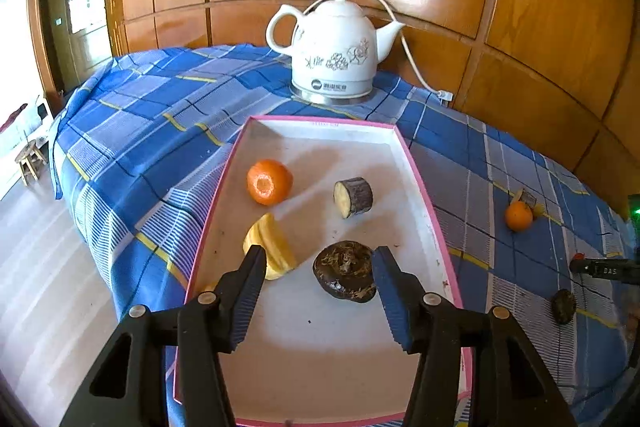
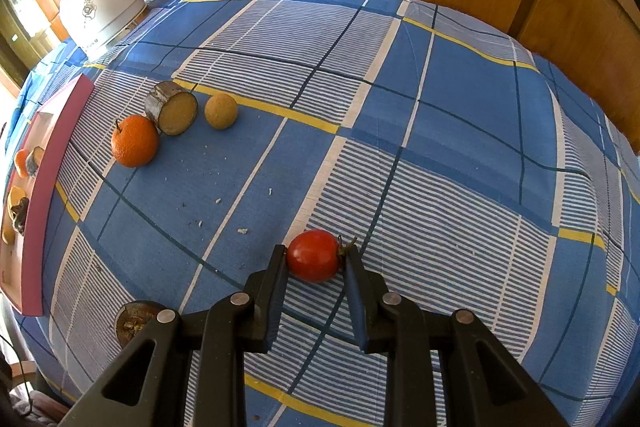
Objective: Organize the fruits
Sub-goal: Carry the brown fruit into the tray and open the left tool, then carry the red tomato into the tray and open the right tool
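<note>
A pink-rimmed white tray (image 1: 421, 183) holds an orange tangerine (image 1: 269, 182), a dark-skinned cut piece (image 1: 354, 197), a yellow wedge (image 1: 270, 245) and a dark brown fruit (image 1: 346, 271). My left gripper (image 1: 320, 251) is open over the tray. The brown fruit lies between its fingers, close to the right one and well clear of the left. On the cloth, my right gripper (image 2: 316, 251) is shut on a red fruit (image 2: 313, 255). Farther left lie an orange (image 2: 135, 141), a cut piece (image 2: 173, 108) and a tan ball fruit (image 2: 221, 111).
A white kettle (image 1: 334, 47) with a cord stands behind the tray, by the wooden wall. Another dark fruit (image 2: 132, 319) sits on the checked cloth (image 2: 440, 147), half hidden by my right gripper's frame. The table drops off to the floor at the left (image 1: 92, 211).
</note>
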Action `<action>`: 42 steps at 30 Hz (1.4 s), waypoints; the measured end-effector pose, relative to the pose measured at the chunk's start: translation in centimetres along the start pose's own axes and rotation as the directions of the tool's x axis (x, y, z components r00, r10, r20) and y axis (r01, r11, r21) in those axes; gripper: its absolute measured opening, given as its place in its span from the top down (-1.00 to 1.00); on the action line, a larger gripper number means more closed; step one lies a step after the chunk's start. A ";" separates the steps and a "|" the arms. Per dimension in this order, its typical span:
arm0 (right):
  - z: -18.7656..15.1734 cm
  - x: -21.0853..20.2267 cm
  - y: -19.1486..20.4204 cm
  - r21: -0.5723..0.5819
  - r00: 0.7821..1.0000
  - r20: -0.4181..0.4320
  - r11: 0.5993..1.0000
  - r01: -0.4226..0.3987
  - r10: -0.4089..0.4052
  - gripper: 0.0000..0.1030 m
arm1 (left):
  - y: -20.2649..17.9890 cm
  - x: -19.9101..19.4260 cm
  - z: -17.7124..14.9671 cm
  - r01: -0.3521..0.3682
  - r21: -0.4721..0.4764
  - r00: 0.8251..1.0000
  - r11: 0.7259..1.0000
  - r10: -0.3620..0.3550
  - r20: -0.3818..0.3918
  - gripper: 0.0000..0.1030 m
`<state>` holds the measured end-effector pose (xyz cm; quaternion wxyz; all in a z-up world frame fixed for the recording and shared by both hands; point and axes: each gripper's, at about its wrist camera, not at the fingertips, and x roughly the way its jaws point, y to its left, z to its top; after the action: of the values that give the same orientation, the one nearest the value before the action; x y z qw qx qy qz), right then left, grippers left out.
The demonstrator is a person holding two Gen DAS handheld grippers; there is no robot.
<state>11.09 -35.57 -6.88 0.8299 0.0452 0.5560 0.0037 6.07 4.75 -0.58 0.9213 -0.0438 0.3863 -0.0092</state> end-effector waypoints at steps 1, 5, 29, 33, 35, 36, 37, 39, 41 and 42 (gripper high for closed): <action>0.0 0.0 0.1 0.000 1.000 0.001 1.000 0.002 -0.002 0.46 | -0.2 -0.2 0.0 0.002 0.006 1.000 1.000 -0.002 0.006 -0.09; 0.0 0.0 0.2 -0.002 1.000 0.002 1.000 0.004 -0.004 0.46 | -0.8 -0.8 0.1 0.015 0.033 1.000 0.999 -0.016 0.022 -0.10; 1.2 -5.7 14.6 -0.264 0.936 0.072 0.911 -0.315 0.345 0.47 | 0.0 -0.8 -0.1 0.017 0.014 1.000 1.000 -0.017 0.014 -0.11; 1.8 -6.0 20.2 -0.318 0.900 0.055 0.862 -0.394 0.432 0.47 | 0.9 -0.9 -0.2 0.014 -0.006 1.000 1.000 -0.014 0.017 -0.11; 2.1 -5.7 22.6 -0.333 0.891 0.045 0.848 -0.413 0.452 0.47 | 1.3 -0.9 -0.3 0.013 -0.014 1.000 1.000 -0.013 0.014 -0.11; 2.3 -5.5 23.7 -0.339 0.886 0.037 0.840 -0.424 0.463 0.47 | 1.4 -0.9 -0.3 0.013 -0.019 1.000 1.000 -0.013 0.013 -0.11; 2.4 -5.1 24.7 -0.342 0.882 0.026 0.834 -0.434 0.470 0.47 | 1.6 -0.9 -0.4 0.013 -0.022 1.000 1.000 -0.013 0.014 -0.11; 2.8 -4.3 26.3 -0.341 0.881 0.008 0.830 -0.442 0.472 0.46 | 1.9 -0.9 -0.4 0.013 -0.031 1.000 0.999 -0.013 0.013 -0.11; 3.3 -3.1 27.6 -0.339 0.892 -0.003 0.839 -0.426 0.452 0.46 | 2.3 -0.8 -0.5 0.016 -0.040 1.000 0.999 -0.015 0.011 -0.11; 3.4 -2.6 27.9 -0.336 0.898 -0.006 0.845 -0.416 0.440 0.46 | 2.4 -0.8 -0.6 0.016 -0.042 1.000 0.999 -0.015 0.011 -0.11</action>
<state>14.52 -8.17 -1.02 0.8230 0.0288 0.4935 0.2798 5.09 7.14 -0.63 0.9221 -0.0664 0.3812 -0.0080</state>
